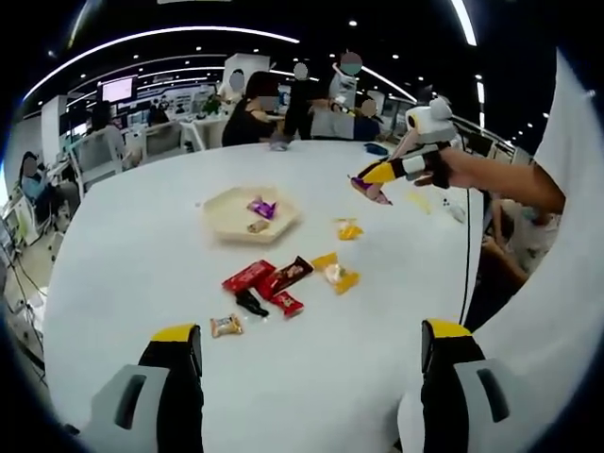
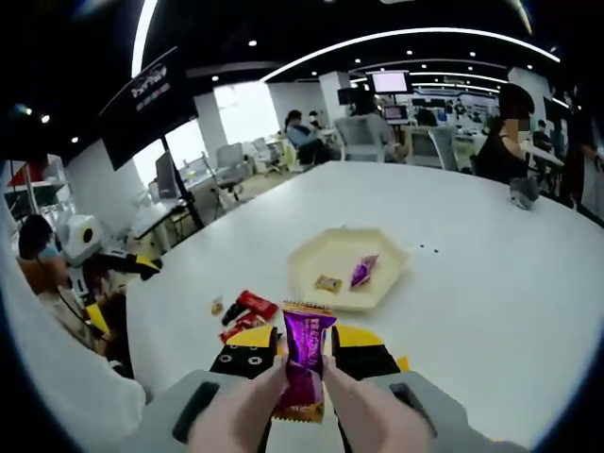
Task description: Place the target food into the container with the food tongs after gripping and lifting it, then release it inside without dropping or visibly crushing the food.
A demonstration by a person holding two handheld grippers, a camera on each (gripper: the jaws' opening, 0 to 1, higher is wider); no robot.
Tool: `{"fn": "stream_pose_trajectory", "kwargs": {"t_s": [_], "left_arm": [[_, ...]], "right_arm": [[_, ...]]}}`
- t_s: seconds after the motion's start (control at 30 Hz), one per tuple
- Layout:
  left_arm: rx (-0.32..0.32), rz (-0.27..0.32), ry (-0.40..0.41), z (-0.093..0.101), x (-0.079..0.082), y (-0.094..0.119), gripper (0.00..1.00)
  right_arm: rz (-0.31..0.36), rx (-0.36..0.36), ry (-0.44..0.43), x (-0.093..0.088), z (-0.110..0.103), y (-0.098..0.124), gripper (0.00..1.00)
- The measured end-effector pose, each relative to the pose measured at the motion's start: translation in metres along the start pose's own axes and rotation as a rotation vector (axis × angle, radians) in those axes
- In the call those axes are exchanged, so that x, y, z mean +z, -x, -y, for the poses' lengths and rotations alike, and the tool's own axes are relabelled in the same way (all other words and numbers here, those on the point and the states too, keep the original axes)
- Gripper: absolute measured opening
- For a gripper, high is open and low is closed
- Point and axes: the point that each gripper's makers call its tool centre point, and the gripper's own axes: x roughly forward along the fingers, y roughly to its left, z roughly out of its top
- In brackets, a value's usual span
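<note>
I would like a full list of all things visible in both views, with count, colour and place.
Round white table: one, holding everything below.
Cream hexagonal tray: one, mid-table.
Sweets in tray: two, a purple wrapped sweet and a tan wrapped sweet.
Red and dark snack packets: about four, on the table near the tray.
Small tan wrapped sweet: one, nearest the left gripper.
Yellow wrapped sweets: several, beside the red packets and further out.
Purple snack packet: one, upright in the right gripper.
People and office desks: several, background.
Left gripper: jaws apart, empty.
Right gripper: shut on the purple packet.
</note>
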Motion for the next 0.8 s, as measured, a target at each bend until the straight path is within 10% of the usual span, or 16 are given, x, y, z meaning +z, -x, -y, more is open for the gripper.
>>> {"fn": "stream_pose_trajectory", "kwargs": {"t_s": [0.8], "left_arm": [[0.039,0.004,0.014,-0.009,-0.006,0.01,0.96]], "right_arm": [[-0.016,0.024,0.098,0.04,0.006,-0.039,0.21]]}}
